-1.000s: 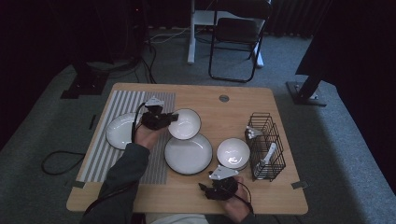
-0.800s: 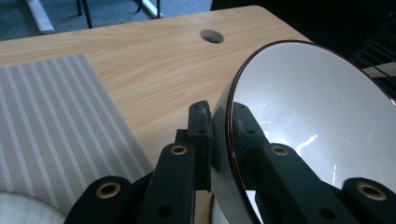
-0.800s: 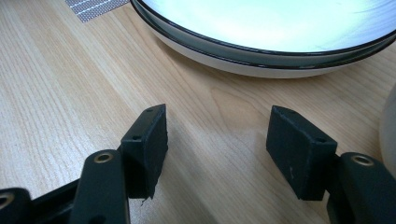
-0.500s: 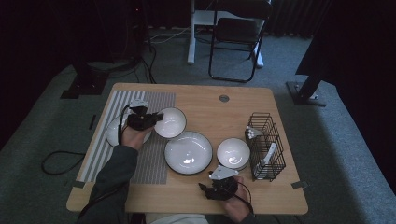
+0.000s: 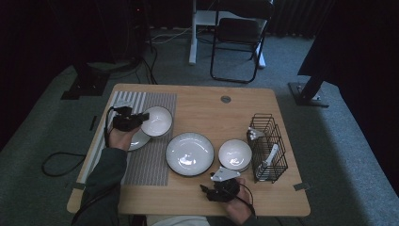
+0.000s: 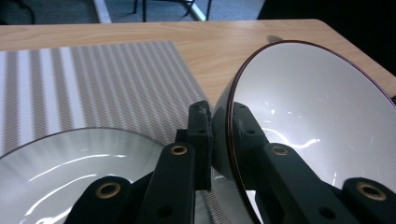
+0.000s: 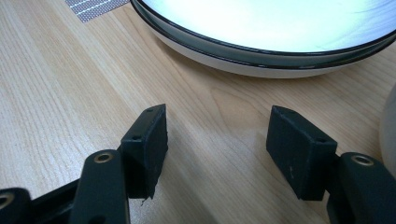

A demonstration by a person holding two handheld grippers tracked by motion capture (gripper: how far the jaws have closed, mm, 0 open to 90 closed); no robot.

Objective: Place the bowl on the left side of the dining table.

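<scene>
The left gripper [image 5: 133,121] reaches across the striped grey placemat [image 5: 153,160], jaws clamped on the rim of a white dark-rimmed ceramic bowl [image 5: 156,121], held tilted above a white plate [image 6: 70,163]. The right gripper [image 7: 217,130] lies low on the wooden table [image 5: 263,193], jaws apart

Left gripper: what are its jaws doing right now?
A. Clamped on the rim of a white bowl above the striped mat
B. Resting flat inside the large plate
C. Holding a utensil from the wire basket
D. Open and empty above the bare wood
A: the left gripper has one pad on each side of the white bowl's rim, with the striped mat beneath it.
</scene>
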